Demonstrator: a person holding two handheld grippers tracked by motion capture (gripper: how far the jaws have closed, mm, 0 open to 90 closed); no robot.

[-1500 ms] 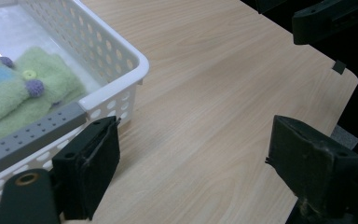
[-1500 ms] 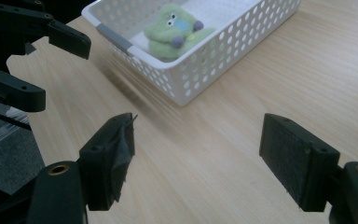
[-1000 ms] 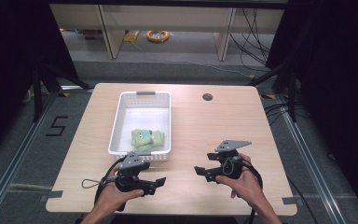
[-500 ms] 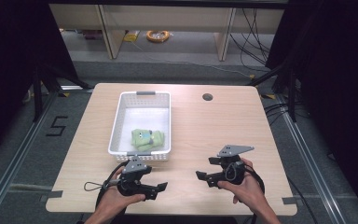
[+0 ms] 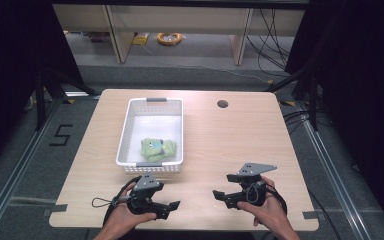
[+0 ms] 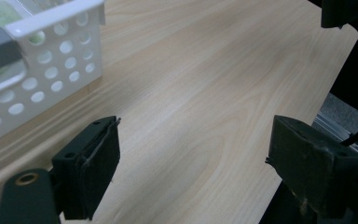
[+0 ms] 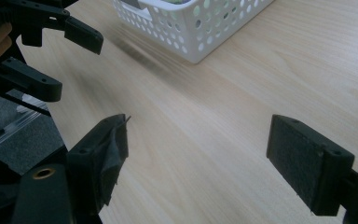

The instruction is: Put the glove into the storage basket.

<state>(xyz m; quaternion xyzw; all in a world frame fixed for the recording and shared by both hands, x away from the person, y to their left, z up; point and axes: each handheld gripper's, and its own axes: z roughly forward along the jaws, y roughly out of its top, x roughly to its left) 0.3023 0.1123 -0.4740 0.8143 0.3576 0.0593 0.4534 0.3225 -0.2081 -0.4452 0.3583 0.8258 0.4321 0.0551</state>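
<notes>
A white perforated basket stands on the wooden table, left of centre, and a green soft toy lies in its near end. My left gripper is low over the table's near edge, just in front of the basket, its jaws wide open and pointing right. My right gripper is near the front edge too, open, pointing left toward the other. The basket's corner appears at upper left in the left gripper view; the right gripper view shows the basket and the left gripper beyond its empty jaws.
A round cable hole sits in the table's far right part. Shelving legs and cables stand on the floor behind the table. Metal rails run along the floor on both sides.
Both hands have drawn back toward the table's near edge. The jaws stay open and empty.
</notes>
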